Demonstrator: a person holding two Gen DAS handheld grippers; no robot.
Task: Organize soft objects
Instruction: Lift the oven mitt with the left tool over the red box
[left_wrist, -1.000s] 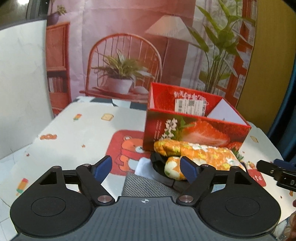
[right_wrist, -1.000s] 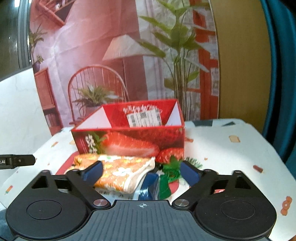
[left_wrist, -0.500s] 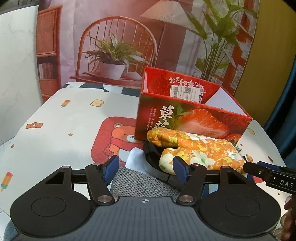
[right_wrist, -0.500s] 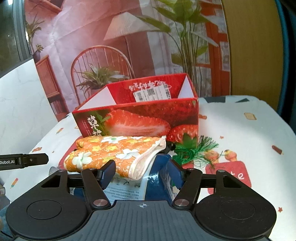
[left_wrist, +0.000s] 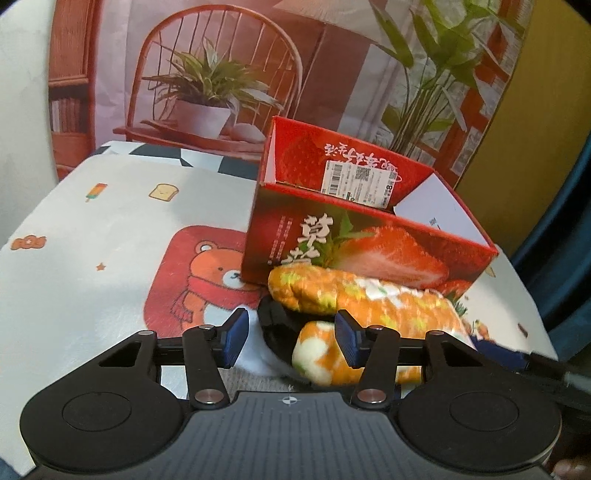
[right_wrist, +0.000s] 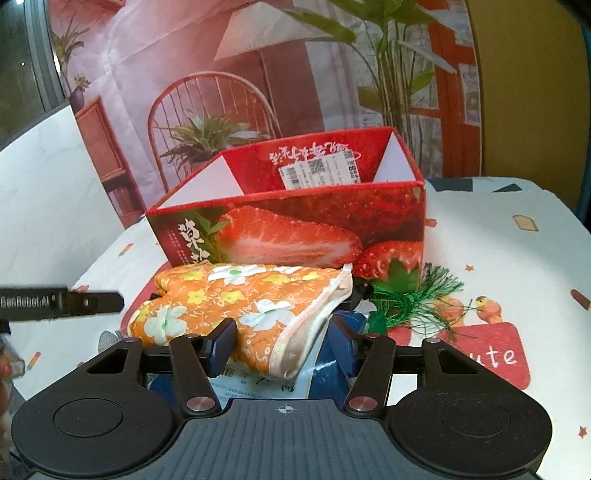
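An orange floral oven mitt (left_wrist: 369, 299) (right_wrist: 240, 299) lies on a small pile in front of the open red strawberry box (left_wrist: 369, 251) (right_wrist: 295, 229). My left gripper (left_wrist: 291, 339) is low over the mitt's thumb end. Its jaws are closing, with the thumb, a black item (left_wrist: 277, 325) and a white cloth (left_wrist: 255, 354) between them, not squeezed. My right gripper (right_wrist: 282, 341) straddles the mitt's cuff end above a blue and white packet (right_wrist: 258, 380). Those jaws are closing too, with a gap still beside the cuff. Each gripper's finger shows at the edge of the other's view.
A green tassel (right_wrist: 417, 299) lies right of the pile, against the box. A grey knit cloth (left_wrist: 251, 380) lies under the left gripper. The tablecloth (left_wrist: 92, 240) with a bear print spreads to the left. A printed backdrop stands behind the table.
Both grippers have come forward and down onto the mitt, one at each end. Both pairs of jaws have narrowed around it.
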